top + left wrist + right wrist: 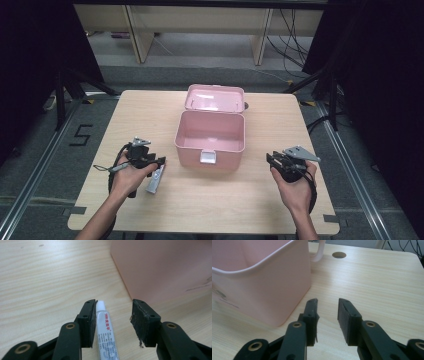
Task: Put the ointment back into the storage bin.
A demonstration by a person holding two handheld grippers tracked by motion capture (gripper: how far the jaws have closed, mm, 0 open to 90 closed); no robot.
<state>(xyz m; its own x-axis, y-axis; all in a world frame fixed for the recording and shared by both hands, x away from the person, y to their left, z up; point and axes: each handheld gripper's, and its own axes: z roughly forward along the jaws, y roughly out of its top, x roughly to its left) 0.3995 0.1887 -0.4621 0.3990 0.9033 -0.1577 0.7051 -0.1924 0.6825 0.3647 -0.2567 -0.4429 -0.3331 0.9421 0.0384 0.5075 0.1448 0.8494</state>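
High view: left gripper (161, 161) low over tube (155, 180), jaws apart; right gripper (270, 158) level, jaws apart

left black two-jaw gripper (113, 315): brass-ringed pivots, screwed pads, frayed right pad | right black two-jaw gripper (327, 315): same build | grey three-cornered plates, black cables | forearms bare

A small white tube (106, 337) with red and dark print is lying flat on the wooden table (225, 200), just left of the open pink box (210, 137). In my left gripper view its white cap is pointing away from me and its body is sitting against one pad, with a clear gap to the other. The box is standing upright, its lid tipped back.
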